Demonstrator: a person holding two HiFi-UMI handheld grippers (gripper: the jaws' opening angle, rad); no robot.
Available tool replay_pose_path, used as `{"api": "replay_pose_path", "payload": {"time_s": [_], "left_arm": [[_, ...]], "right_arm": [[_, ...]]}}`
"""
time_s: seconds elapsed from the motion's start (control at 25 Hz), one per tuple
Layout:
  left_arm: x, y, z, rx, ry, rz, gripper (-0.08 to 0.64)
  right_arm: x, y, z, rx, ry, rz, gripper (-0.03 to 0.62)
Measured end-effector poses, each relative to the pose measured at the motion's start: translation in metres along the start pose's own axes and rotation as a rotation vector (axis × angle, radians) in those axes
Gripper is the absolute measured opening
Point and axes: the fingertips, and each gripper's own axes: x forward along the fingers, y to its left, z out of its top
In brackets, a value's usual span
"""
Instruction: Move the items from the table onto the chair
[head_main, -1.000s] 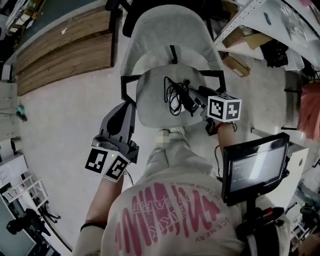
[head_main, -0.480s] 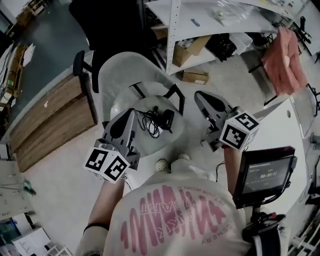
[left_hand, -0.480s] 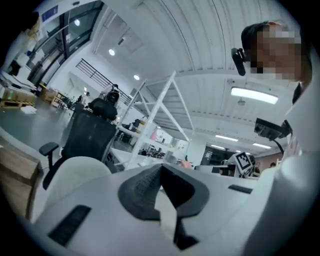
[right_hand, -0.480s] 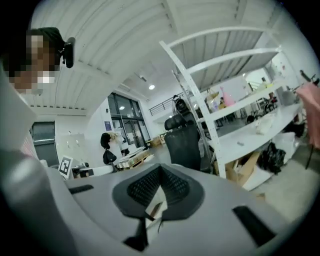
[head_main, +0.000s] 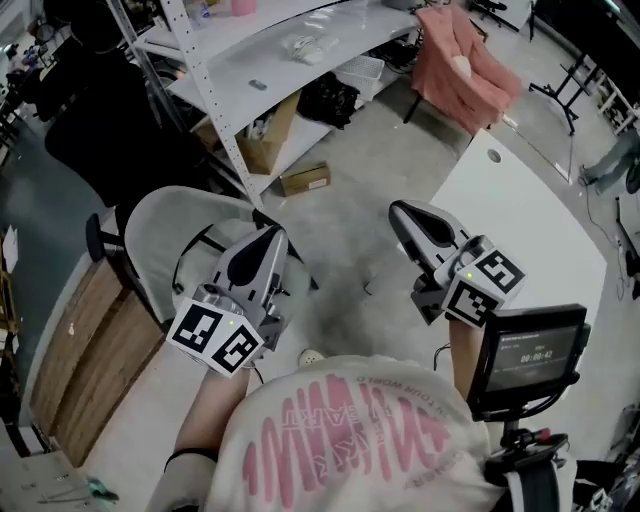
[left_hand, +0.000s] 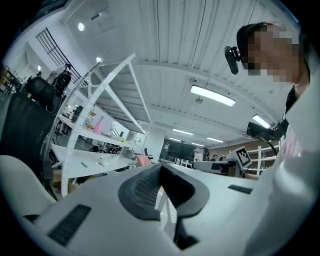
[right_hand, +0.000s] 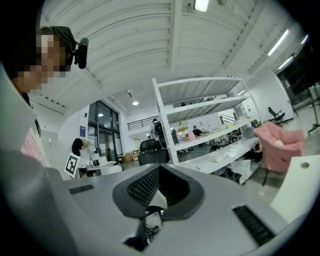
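Observation:
The pale grey chair (head_main: 160, 225) stands at the left of the head view; my left gripper (head_main: 272, 238) hangs over its seat and hides what lies there. The left gripper (left_hand: 160, 167) is shut with nothing between its jaws. My right gripper (head_main: 400, 212) is in mid-air over the bare floor, between the chair and the white table (head_main: 530, 215). It is also shut and holds nothing, as the right gripper (right_hand: 159, 170) view shows. Through the small gap below its jaws a bit of black cable (right_hand: 148, 230) on a pale surface shows. The table's visible part carries only a small dark spot.
A white metal shelf rack (head_main: 250, 60) stands ahead, with a cardboard box (head_main: 305, 180) on the floor beneath it. A pink cloth (head_main: 460, 60) drapes over something at the top right. A small screen on a stand (head_main: 525, 355) sits at my right side. Wooden panels (head_main: 90, 340) lie left.
The view has swung from the chair towards the table. The right gripper let go of the black cable on the seat, shut empty, and drew back to the right. The left gripper stayed shut.

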Motion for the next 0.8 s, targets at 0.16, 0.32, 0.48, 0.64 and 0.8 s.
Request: {"api": "replay_pose_path", "payload": {"time_s": [0.16,0.32,0.48,0.64,0.8], "left_arm": [[0.029,-0.044,-0.023,-0.017,0.054,-0.049,0.008],[0.045,-0.079,-0.051,-0.037,0.090,-0.067,0.008],[0.057,-0.117,-0.067,-0.025,0.101,-0.088,0.008],[0.060,-0.136,-0.074,-0.006,0.109,-0.081,0.008],[0.057,-0.136,-0.076,0.000,0.114,-0.070,0.008]], "right_arm": [[-0.065,-0.028,-0.005,0.055,0.017,-0.104,0.014],[-0.112,-0.049,-0.022,0.088,0.038,-0.151,0.014],[-0.147,-0.064,-0.030,0.095,0.049,-0.167,0.014],[-0.162,-0.069,-0.037,0.079,0.074,-0.167,0.012],[-0.160,-0.067,-0.045,0.095,0.100,-0.149,0.012]]}}
